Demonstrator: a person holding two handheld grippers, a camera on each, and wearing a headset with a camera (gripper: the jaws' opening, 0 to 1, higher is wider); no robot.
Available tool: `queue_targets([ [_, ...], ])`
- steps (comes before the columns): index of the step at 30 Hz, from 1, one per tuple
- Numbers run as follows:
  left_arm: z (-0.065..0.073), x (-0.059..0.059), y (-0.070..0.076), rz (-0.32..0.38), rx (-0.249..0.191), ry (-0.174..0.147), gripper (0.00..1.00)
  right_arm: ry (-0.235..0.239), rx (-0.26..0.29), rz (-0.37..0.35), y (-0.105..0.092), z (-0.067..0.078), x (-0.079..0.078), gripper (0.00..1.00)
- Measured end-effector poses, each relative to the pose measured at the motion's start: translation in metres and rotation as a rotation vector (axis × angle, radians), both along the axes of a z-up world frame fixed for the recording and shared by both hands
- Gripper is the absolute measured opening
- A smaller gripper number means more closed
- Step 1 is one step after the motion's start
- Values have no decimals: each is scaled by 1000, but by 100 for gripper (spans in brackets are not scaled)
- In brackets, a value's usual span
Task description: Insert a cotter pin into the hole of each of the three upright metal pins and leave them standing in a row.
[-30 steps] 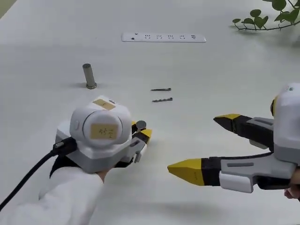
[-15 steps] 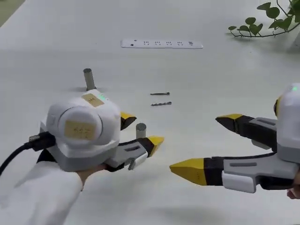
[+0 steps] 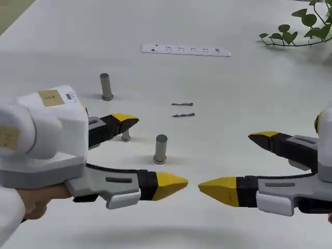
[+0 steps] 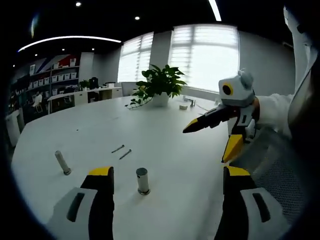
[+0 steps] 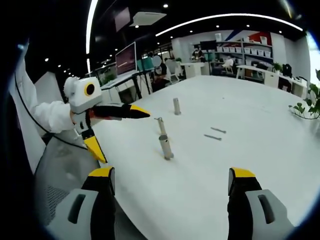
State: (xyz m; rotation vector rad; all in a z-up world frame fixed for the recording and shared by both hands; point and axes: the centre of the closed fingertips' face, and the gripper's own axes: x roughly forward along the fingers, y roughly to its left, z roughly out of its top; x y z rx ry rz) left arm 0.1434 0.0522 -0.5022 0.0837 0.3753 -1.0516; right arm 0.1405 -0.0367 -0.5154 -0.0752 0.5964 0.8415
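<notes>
Left gripper point(image 4: 167, 171) and right gripper point(image 3: 226, 161) are both spread wide and empty above the table point(image 3: 249, 88). One metal pin point(image 3: 161, 149) stands upright ahead of the left jaws, with two cotter pins point(image 3: 181, 104) lying loose beyond. The next pinch is probably best made at a cotter pin's head, leaving its legs free for the hole.

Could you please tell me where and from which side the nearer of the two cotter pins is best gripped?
Probably around the middle of its shaft, coming from straight above. The nearer cotter pin lies flat on the table, thin and running left to right in the head view, so the jaws should close across it, front and back.
</notes>
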Motion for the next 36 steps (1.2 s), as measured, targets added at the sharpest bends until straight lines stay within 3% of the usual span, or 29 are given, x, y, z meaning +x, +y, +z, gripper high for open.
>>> queue_targets([
  [3, 2, -8, 5, -4, -26, 32, 99, 2, 3, -2, 0, 0, 1, 92],
  [7, 2, -12, 16, 11, -34, 45, 99, 4, -16, 7, -2, -2, 3, 92],
  [11, -2, -12, 32, 48, -31, 74, 99, 0, -40, 24, -4, -2, 6, 92],
  [18, -5, -7, 55, 110, -17, 84, 99, -15, -100, 79, -6, 1, 17, 90],
  [21, -4, -7, 58, 120, -17, 86, 99, -18, -102, 113, -5, 7, 25, 90],
  [27, -6, -10, 59, 133, -15, 99, 99, -59, -189, 234, -5, 15, 44, 82],
  [33, -6, -12, 58, 147, -13, 102, 99, -77, -296, 325, -10, 11, 79, 78],
  [36, -6, -14, 57, 147, -8, 96, 99, -87, -339, 391, -7, 9, 85, 75],
])
